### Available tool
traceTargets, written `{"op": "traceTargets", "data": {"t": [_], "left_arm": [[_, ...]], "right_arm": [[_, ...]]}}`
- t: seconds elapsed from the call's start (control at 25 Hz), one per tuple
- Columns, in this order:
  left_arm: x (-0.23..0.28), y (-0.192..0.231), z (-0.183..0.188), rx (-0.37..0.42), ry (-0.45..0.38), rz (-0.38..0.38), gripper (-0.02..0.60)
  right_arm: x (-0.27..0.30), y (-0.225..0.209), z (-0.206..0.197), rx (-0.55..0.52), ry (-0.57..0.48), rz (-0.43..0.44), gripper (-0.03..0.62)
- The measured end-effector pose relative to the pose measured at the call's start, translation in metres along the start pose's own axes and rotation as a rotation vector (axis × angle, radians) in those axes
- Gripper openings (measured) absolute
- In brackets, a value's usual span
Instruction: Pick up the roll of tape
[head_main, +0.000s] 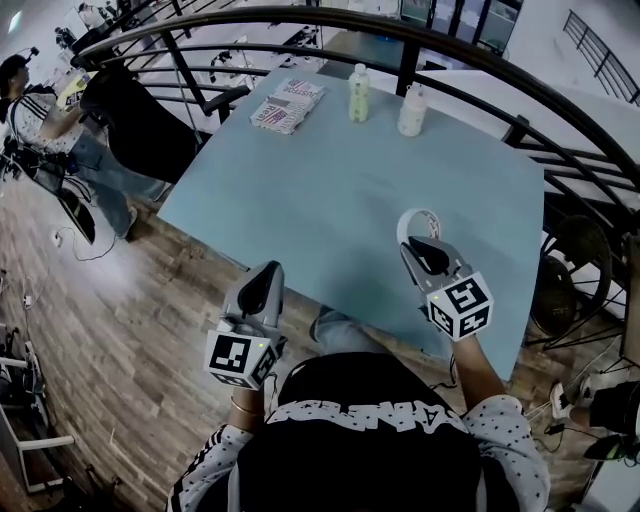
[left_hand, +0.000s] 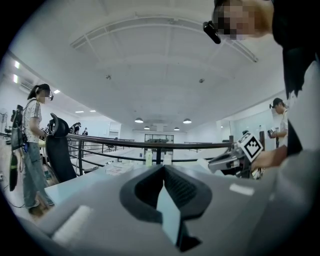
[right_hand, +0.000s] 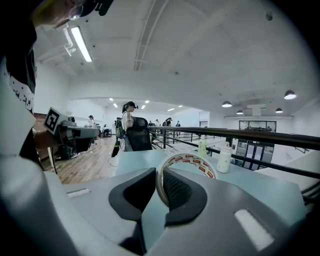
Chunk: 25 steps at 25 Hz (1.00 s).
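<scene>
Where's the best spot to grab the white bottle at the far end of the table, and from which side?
Clamp the white bottle across its straight body below the cap, coming in level from the near side: it stands upright, with the green bottle beside it and the railing behind.

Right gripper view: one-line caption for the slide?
Right gripper shut on the tape roll, held upright over the blue table; two bottles beyond.

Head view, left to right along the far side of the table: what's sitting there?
Stack of printed packets → pale green bottle → white bottle. The roll of tape, nearer and pinched in the right gripper jaws, lines up with the white bottle, so I leave it unplaced.
</scene>
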<state>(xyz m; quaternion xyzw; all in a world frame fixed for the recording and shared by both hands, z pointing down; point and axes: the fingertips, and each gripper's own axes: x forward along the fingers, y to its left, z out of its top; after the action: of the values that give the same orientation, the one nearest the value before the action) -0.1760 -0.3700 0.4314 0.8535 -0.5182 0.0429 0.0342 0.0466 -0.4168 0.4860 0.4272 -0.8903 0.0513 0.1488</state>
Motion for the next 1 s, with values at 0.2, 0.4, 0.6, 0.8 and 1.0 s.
{"op": "traceTargets", "data": {"t": [0.2, 0.4, 0.6, 0.8, 1.0], "left_arm": [[0.001, -0.001, 0.001, 0.002, 0.003, -0.002, 0.000], [-0.001, 0.000, 0.004, 0.000, 0.004, 0.003, 0.000], [-0.002, 0.001, 0.005, 0.009, 0.001, 0.002, 0.000], [-0.009, 0.004, 0.005, 0.004, 0.001, 0.016, 0.000], [-0.011, 0.004, 0.003, -0.001, 0.004, 0.019, 0.000]], "right_arm": [[-0.012, 0.002, 0.019, 0.001, -0.048, 0.010, 0.052], [-0.021, 0.007, 0.036, 0.001, -0.092, 0.018, 0.052], [-0.025, 0.013, 0.049, -0.007, -0.127, 0.031, 0.052], [-0.027, 0.021, 0.055, -0.004, -0.145, 0.042, 0.052], [-0.027, 0.024, 0.057, -0.003, -0.152, 0.055, 0.051]]}}
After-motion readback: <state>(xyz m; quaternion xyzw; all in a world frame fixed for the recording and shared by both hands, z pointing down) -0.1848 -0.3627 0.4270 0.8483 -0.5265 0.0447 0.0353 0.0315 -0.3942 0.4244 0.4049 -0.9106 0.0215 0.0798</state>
